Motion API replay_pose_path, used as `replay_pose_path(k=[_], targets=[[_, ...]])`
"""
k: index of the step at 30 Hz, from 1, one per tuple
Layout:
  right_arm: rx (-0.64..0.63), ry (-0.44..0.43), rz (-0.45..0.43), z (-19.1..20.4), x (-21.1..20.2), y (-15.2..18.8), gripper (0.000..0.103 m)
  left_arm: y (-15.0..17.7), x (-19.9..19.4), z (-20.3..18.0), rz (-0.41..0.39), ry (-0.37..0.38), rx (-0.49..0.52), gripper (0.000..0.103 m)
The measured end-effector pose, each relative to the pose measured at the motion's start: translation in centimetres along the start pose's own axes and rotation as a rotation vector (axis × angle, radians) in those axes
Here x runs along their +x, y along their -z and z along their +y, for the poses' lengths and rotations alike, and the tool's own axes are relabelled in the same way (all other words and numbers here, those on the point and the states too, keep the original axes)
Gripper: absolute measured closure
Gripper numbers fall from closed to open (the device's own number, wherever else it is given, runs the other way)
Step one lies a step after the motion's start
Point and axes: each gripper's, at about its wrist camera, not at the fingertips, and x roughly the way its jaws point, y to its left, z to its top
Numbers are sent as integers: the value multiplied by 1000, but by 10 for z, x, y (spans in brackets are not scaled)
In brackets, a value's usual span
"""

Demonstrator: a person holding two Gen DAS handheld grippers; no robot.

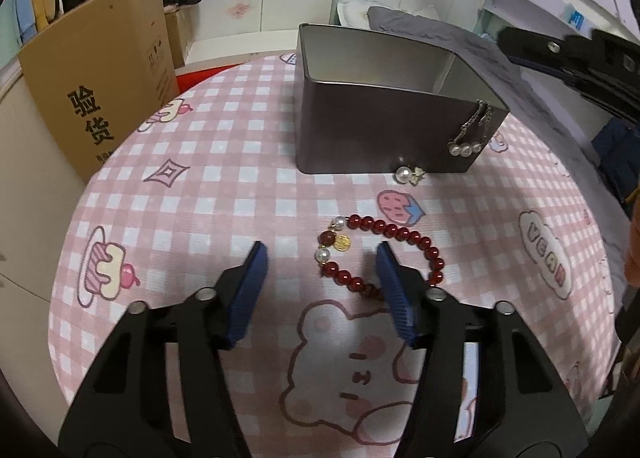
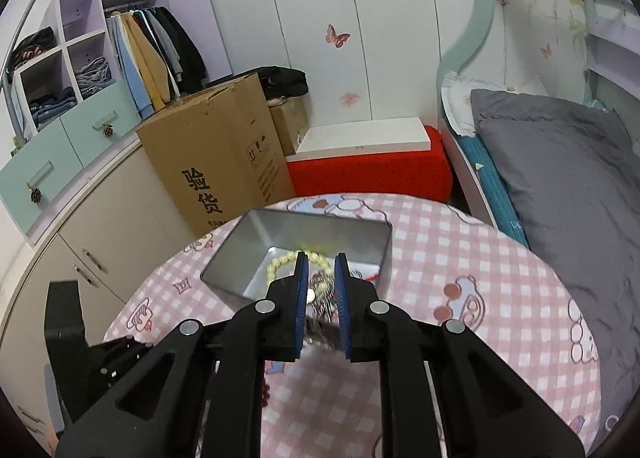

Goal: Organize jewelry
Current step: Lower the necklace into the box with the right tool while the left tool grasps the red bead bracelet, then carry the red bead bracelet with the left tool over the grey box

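left gripper (image 1: 320, 258): jaws about half open, holding nothing. The red bead bracelet (image 1: 380, 254) on the pink checked cloth (image 1: 200, 198) lies partly between them, and the right pad sits over its loop.
right gripper (image 2: 320, 270): narrow gap, over the metal tin (image 2: 320, 226). Can't tell if it pinches anything.
chain earring (image 1: 472, 134): draped over the tin's rim at 3 o'clock, so a nudge could drop it.
pearl stud (image 1: 408, 174): loose at the tin's foot, so it'll probably roll.
bracelet risk: an off-centre pinch might drag it.
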Motion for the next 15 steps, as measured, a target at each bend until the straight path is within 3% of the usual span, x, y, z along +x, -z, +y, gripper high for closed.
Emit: replay_pose_path(k=[3,5,7,15], targets=[[18,0,7,-3,-4,11,86,1,0,-2,-11,-35,25,66],[22,0,14,-1,-5,17,82,1,-1,-2,-21,-35,24,85],[25,3,17,0,-6,22,79,1,-1,1,-30,-29,3,93],[53,39,32,-2,-8,41,68,-5,-22,17,-93,28,-61,95]])
